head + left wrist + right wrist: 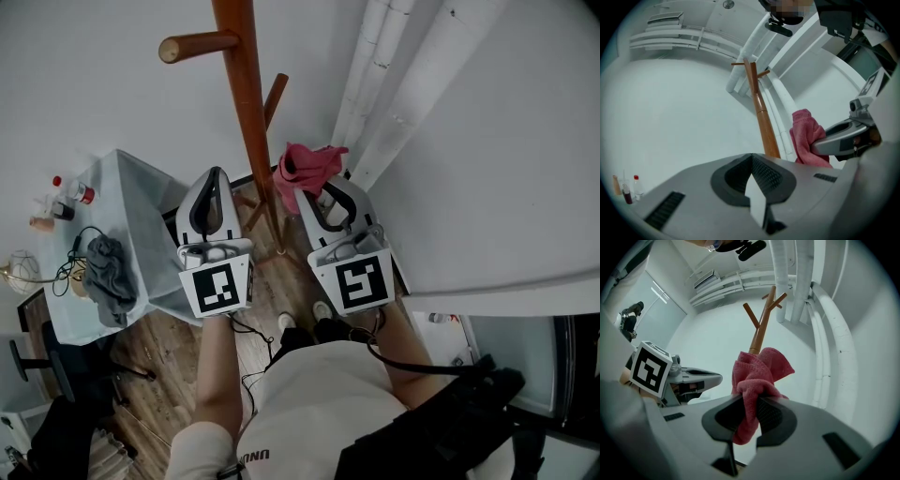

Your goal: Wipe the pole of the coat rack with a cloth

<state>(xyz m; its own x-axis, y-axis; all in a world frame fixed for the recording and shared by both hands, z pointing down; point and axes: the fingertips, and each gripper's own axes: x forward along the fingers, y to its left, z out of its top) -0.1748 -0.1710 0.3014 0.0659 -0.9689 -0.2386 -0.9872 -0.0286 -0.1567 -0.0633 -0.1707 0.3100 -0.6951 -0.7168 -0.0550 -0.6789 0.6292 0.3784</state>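
Pink terry cloth [757, 376], bunched, is clamped tight in my right claw [749, 404], just right of the brown wooden pole [251, 122]; contact cannot be confirmed. My left claw [752, 157] is closed and empty, left of the pole. White pipes [373, 56] crowd my right claw's right side. Only the head view shows the table [141, 187] left of my left claw.

The pole [249, 122] at upper centre is finished in smooth, varnished brown wood with a slight sheen. The cloth [757, 376] is woven of matt, nubbly pink fabric. The left gripper [751, 183] and right gripper [749, 416] are cased in matt grey plastic, with dark ribbed pads [771, 416].
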